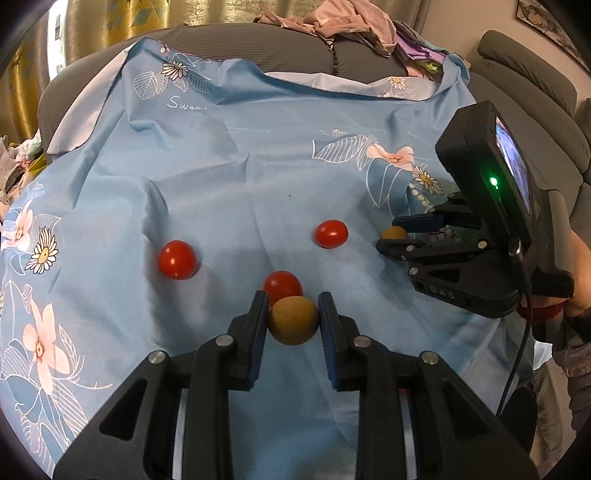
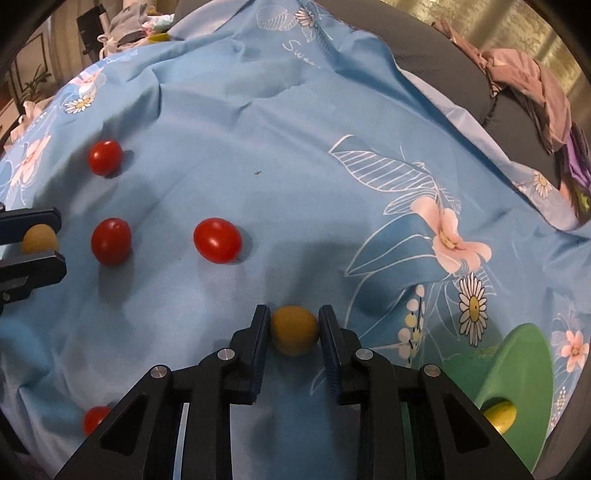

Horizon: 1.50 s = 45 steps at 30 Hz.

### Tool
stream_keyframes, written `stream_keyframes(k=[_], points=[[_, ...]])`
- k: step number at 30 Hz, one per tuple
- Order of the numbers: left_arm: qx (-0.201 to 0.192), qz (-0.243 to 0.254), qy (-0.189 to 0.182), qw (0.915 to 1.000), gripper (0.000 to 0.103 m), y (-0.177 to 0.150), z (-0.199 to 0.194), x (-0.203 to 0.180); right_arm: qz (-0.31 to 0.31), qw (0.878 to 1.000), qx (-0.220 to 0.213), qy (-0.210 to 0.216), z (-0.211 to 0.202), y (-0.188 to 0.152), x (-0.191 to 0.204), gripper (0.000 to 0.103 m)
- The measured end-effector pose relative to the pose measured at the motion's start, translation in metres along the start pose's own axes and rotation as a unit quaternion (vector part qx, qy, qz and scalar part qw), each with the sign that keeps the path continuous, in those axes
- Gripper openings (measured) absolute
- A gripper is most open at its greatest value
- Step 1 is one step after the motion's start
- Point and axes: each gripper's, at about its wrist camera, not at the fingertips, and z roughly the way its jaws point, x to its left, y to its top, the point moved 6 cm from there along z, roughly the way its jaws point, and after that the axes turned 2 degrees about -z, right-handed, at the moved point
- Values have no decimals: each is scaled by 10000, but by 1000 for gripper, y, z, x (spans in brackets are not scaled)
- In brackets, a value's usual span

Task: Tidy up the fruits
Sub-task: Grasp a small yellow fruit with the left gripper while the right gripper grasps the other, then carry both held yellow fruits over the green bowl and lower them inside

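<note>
My left gripper [image 1: 293,308] is shut on a yellow-brown round fruit [image 1: 293,325] just above the blue floral cloth [image 1: 258,166]. A red cherry tomato [image 1: 283,284] lies right behind it, with two more tomatoes at the left [image 1: 177,259] and the right [image 1: 331,233]. My right gripper [image 2: 293,314] is shut on a second yellow fruit [image 2: 294,330] that is low on the cloth. In the left wrist view the right gripper [image 1: 388,233] sits at the right with that fruit [image 1: 394,232] between its fingers. In the right wrist view the left gripper [image 2: 55,238] shows at the left edge.
A green bowl [image 2: 524,354] lies at the lower right with a yellow fruit [image 2: 498,415] in it. Several red tomatoes [image 2: 217,240] are scattered over the cloth [image 2: 295,147]. Grey sofa cushions [image 1: 258,44] and piled clothes [image 1: 351,22] rise behind.
</note>
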Motion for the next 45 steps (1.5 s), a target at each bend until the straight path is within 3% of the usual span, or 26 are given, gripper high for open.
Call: stream_keyframes(k=[8, 23, 45], points=[[31, -12, 94, 9999, 27, -1, -4, 0, 290, 9974, -549, 367, -32, 0, 17, 29], [-157, 144, 347, 9992, 27, -8, -39, -15, 708, 9781, -1563, 1179, -110, -20, 50, 29], [-529, 494, 618, 9955, 27, -7, -85, -51, 1128, 9577, -2336, 1248, -171, -46, 34, 29]])
